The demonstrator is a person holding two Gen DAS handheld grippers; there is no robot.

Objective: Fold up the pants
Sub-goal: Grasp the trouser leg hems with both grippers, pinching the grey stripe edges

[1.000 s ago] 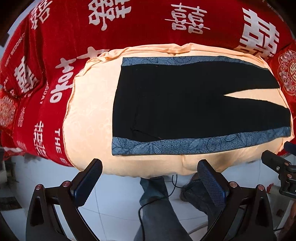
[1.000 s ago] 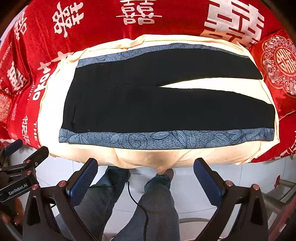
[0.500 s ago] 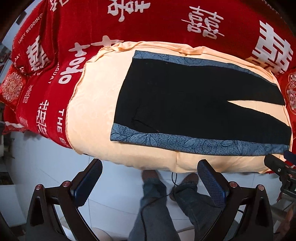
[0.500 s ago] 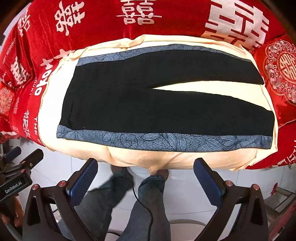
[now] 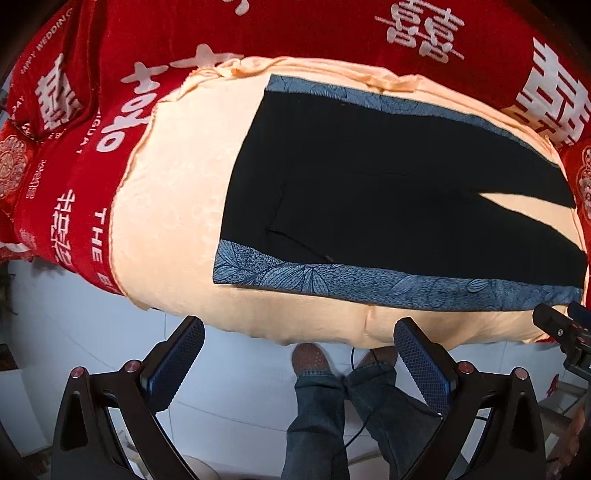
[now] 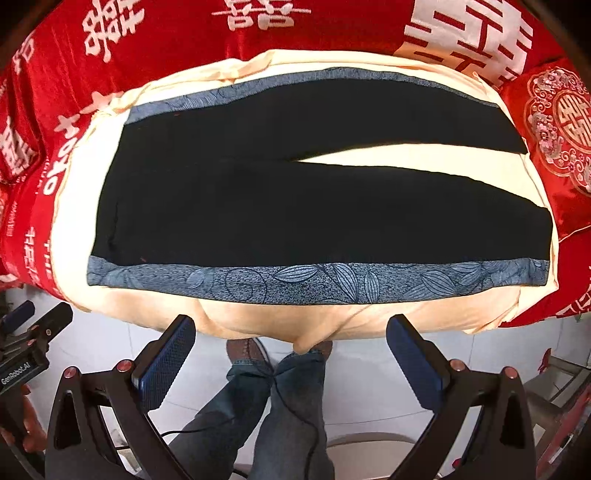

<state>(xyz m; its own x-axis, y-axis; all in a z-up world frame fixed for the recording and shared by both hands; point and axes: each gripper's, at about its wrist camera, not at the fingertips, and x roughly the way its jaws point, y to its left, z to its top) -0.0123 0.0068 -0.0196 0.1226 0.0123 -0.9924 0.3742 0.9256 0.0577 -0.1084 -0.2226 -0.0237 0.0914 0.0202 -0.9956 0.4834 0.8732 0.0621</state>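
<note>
A: Lying flat on a peach sheet point(image 6: 369, 321), the black pants point(image 6: 295, 214) spread full length, waistband at the left of both views and the two legs running right with a narrow wedge of sheet showing between them. A blue leaf-print stripe point(image 6: 317, 282) runs along the near edge, and a matching one along the far edge.

B: And the fingers?

A: Released on both sides. The left gripper point(image 5: 299, 363) hangs with its jaws wide apart and nothing between them, below the near edge of the sheet and clear of the cloth. The right gripper point(image 6: 291, 356) is the same: spread, holding nothing, apart from the pants.

B: What frames the scene?

A: A red cover point(image 6: 177, 33) printed with white characters lies under the sheet and fills the far side. A red embroidered cushion point(image 6: 557, 133) sits past the leg ends at the right. Below the grippers, the person's jeans point(image 6: 295, 406) and brown shoes point(image 5: 310, 360) stand on a white tiled floor point(image 5: 92, 332), a thin black cable point(image 6: 273, 384) trailing down one leg.
</note>
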